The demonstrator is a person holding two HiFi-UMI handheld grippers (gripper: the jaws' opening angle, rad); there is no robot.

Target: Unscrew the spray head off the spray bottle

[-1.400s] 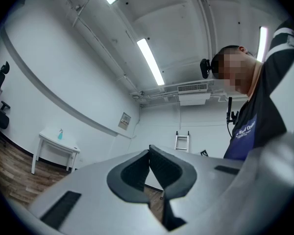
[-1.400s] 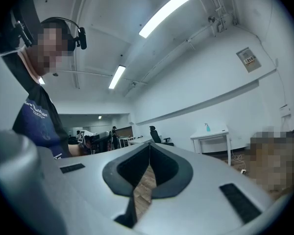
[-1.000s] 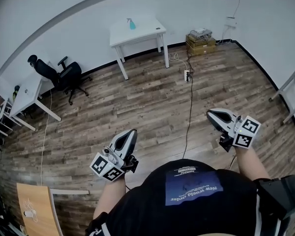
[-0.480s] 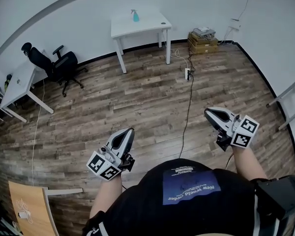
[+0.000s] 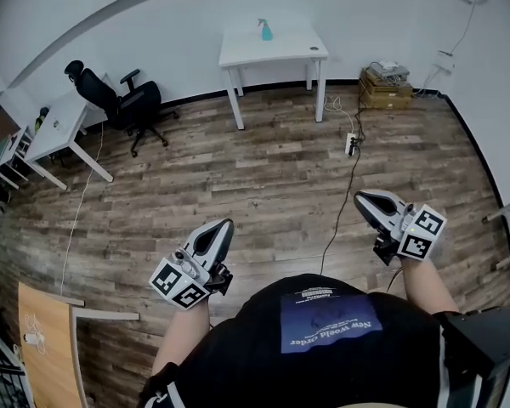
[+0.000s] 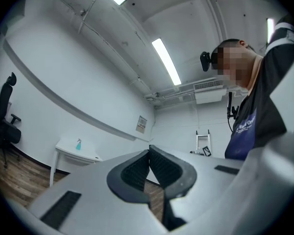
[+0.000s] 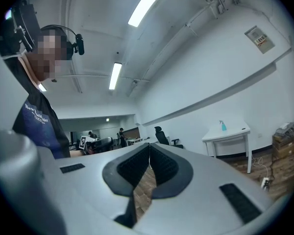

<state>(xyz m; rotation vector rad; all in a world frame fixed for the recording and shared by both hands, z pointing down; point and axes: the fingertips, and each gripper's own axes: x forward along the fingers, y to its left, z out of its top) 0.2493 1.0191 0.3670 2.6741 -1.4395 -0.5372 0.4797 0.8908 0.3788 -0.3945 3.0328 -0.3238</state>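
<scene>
While the spray bottle point(image 5: 265, 31) is standing upright on the white bench point(image 5: 280, 51) at the upper middle of the frame, against the far wall, we are holding both grippers low in the frame, well apart from it. The left gripper point(image 5: 225, 224) is keeping its jaws pressed together on nothing, and the right gripper point(image 5: 360, 197) is doing likewise. A black office chair point(image 5: 119, 104) is sitting at the upper left, and a cable point(image 5: 344, 202) is trailing across the wooden floor point(image 5: 238, 177).
</scene>
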